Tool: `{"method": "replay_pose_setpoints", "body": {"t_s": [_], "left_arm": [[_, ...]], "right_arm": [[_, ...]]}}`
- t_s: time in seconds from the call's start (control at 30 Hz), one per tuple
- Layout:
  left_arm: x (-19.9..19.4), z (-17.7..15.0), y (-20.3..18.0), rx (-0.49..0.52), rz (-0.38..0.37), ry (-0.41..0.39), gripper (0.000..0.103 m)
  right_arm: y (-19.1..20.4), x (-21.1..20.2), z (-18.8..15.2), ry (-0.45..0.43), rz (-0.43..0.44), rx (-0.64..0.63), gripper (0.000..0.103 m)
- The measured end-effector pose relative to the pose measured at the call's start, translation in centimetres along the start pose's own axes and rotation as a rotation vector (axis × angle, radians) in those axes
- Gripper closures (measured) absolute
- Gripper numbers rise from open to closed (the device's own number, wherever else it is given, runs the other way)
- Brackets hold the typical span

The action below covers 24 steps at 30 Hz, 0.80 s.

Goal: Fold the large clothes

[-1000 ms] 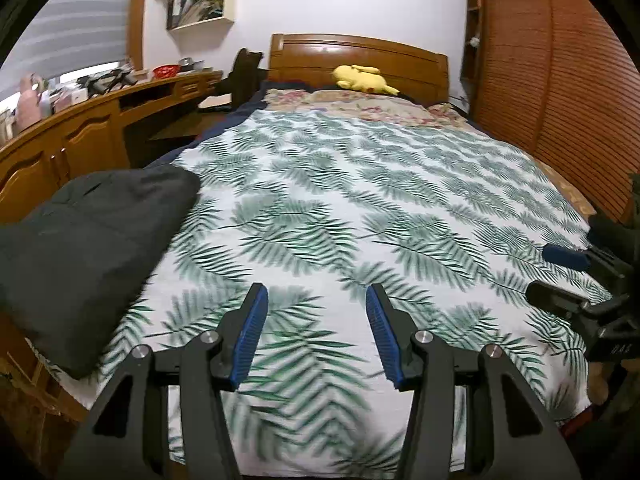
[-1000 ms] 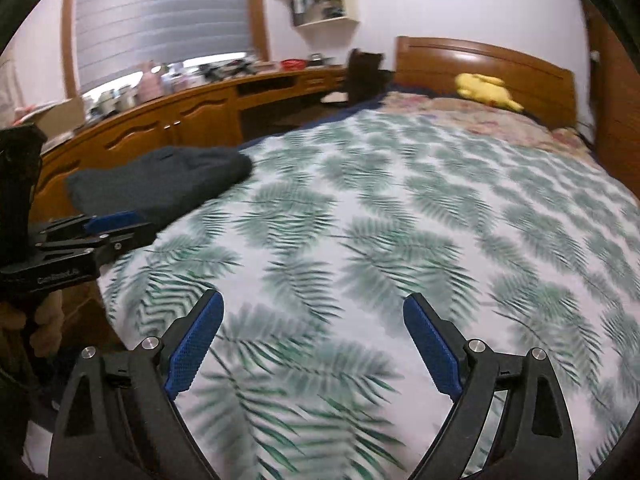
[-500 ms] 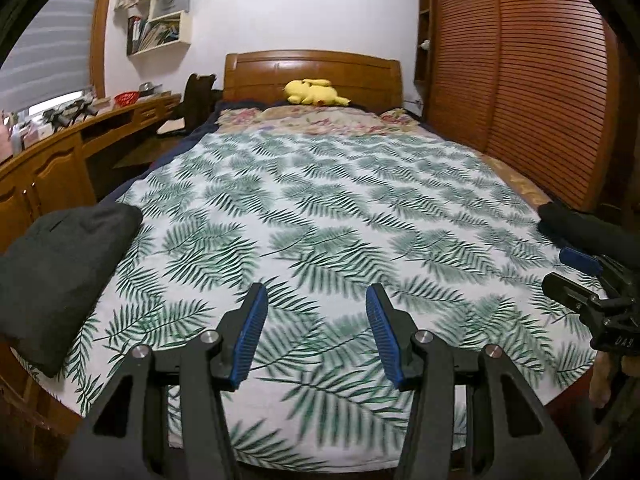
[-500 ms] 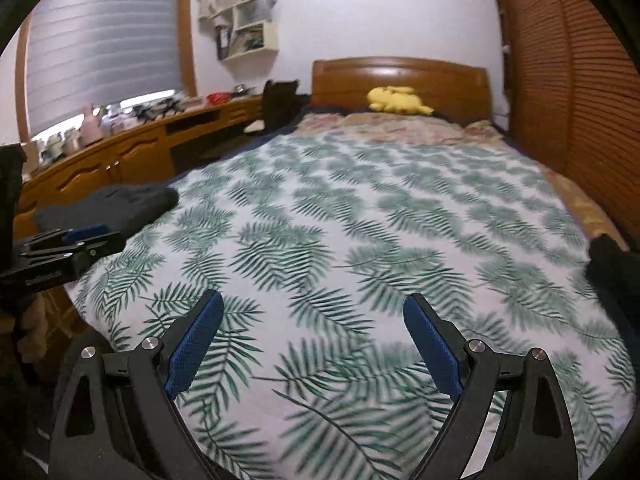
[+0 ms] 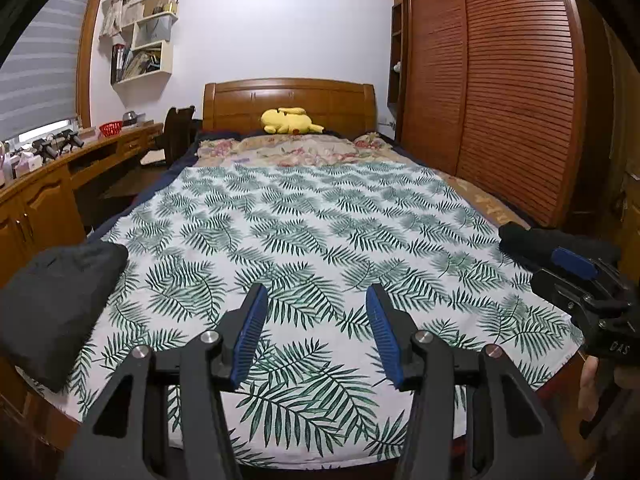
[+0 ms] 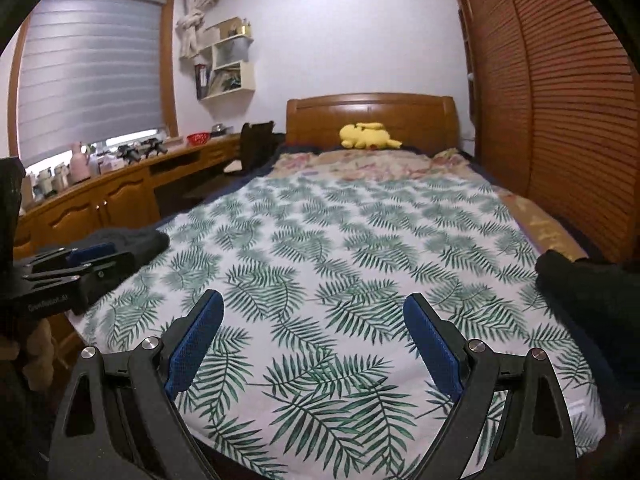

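Note:
A dark folded garment (image 5: 60,304) lies on the near left corner of the leaf-print bedspread (image 5: 320,220). A second dark garment (image 5: 552,244) is bunched at the bed's right edge. My left gripper (image 5: 316,312) hovers open over the foot of the bed with nothing between its blue pads. My right gripper (image 6: 314,304) is also open and empty, with its jaws spread wider. In the right wrist view the folded garment (image 6: 132,240) sits behind the left gripper (image 6: 108,258), and the bunched garment (image 6: 592,292) lies at the right. The right gripper (image 5: 560,274) shows at the right edge of the left wrist view.
A yellow plush toy (image 5: 290,122) rests by the wooden headboard (image 5: 288,100). A long wooden desk (image 6: 120,196) with clutter runs along the left wall, with a chair (image 6: 256,144) near the bed. Slatted wardrobe doors (image 5: 500,92) line the right side.
Both grippers have pulled back from the bed and risen, so more of the room shows. The dark garment at the right edge has come into view. Both stay open as before.

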<state>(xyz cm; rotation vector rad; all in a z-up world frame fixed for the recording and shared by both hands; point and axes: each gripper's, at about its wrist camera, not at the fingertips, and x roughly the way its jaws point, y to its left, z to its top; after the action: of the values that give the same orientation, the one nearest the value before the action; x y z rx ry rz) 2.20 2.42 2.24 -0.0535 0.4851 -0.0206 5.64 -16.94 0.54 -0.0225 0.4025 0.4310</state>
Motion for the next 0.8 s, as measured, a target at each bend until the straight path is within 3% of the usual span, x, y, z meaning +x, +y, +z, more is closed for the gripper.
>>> {"method": "replay_pose_setpoints", "body": {"t_s": [0.1, 0.43, 0.8], "left_arm": [[-0.8, 0.4, -0.2, 0.002, 0.000, -0.017, 0.052], [-2.1, 0.5, -0.4, 0.001, -0.002, -0.045, 0.052], [-1.4, 0.2, -0.1, 0.000, -0.001, -0.032, 0.052]], "right_arm": [[-0.3, -1.0, 0.5, -0.024, -0.010, 0.014, 0.000], [-1.7, -2.7, 0.6, -0.061, -0.074, 0.049, 0.000], [-1.8, -2.7, 0.7, -0.065, -0.079, 0.046, 0.000]]}}
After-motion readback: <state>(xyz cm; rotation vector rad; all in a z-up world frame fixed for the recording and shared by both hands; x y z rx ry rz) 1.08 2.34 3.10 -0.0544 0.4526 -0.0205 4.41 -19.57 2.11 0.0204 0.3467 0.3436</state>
